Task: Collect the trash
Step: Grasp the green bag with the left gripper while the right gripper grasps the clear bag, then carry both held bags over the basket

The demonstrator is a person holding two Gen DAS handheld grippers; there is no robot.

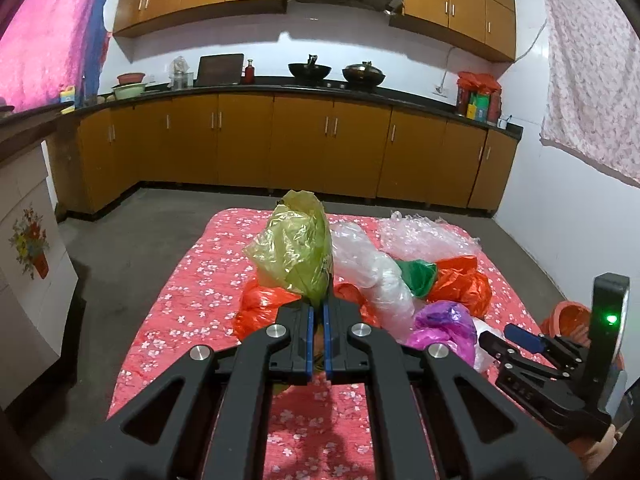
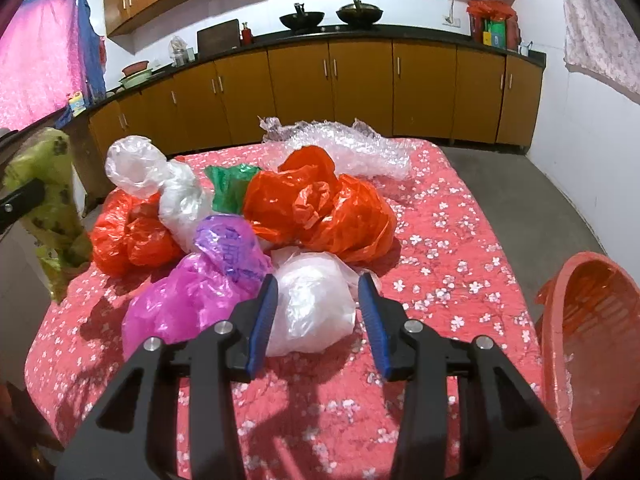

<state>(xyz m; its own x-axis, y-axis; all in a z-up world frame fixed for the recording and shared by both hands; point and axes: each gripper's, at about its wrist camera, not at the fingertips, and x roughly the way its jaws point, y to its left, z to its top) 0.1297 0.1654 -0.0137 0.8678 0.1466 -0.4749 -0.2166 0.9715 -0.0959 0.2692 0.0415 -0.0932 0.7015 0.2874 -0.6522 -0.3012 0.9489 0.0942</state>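
On the floral red cloth (image 2: 460, 216): heap of crumpled plastic bags
Left gripper (image 1: 319, 312): fingers pinched on thin yellow-green bag (image 1: 296, 252), held upright
Right gripper (image 2: 318, 320): fingers wide apart, flanking glossy white bag (image 2: 312, 308)
Beside cloth, right: slatted orange basket (image 2: 592, 340)

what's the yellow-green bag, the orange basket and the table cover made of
Yellow-green bag, pinched in the left gripper: thin glossy plastic film, by its translucency and sharp crinkles.
Orange basket: likely rigid moulded plastic, with a smooth sheen and slotted walls.
Table cover: looks like matte printed fabric, possibly quilted; the floral surface seems puckered.
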